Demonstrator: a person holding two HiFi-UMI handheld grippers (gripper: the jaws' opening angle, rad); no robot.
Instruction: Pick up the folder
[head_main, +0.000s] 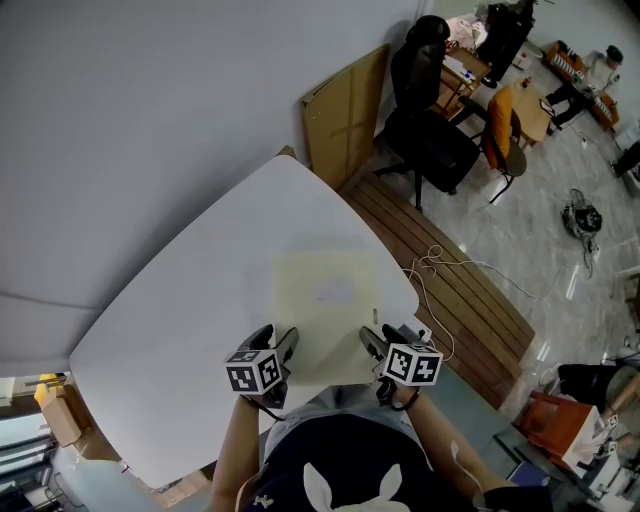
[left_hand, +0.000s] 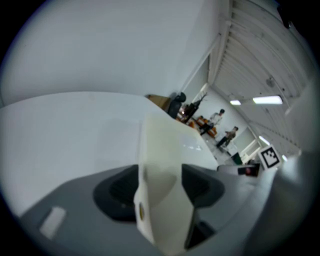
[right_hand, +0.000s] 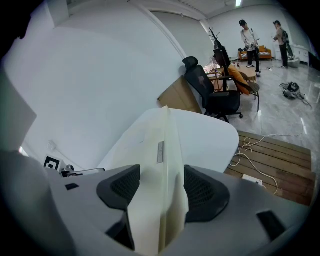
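A pale cream folder (head_main: 325, 300) lies over the near part of the white table (head_main: 190, 310), its near edge held at both corners. My left gripper (head_main: 283, 345) is shut on the near left corner, and my right gripper (head_main: 372, 342) is shut on the near right corner. In the left gripper view the folder (left_hand: 165, 150) fills the gap between the dark pads (left_hand: 122, 192) of the left gripper (left_hand: 160, 187). In the right gripper view the folder (right_hand: 162, 150), with a small metal strip on its edge, sits pressed between the pads (right_hand: 202, 192) of the right gripper (right_hand: 160, 190).
A black office chair (head_main: 430, 120) and a leaning cardboard sheet (head_main: 345, 115) stand beyond the table's far corner. A wooden slatted floor strip (head_main: 460, 300) with a white cable (head_main: 440, 262) runs along the right. Desks and people are far back right.
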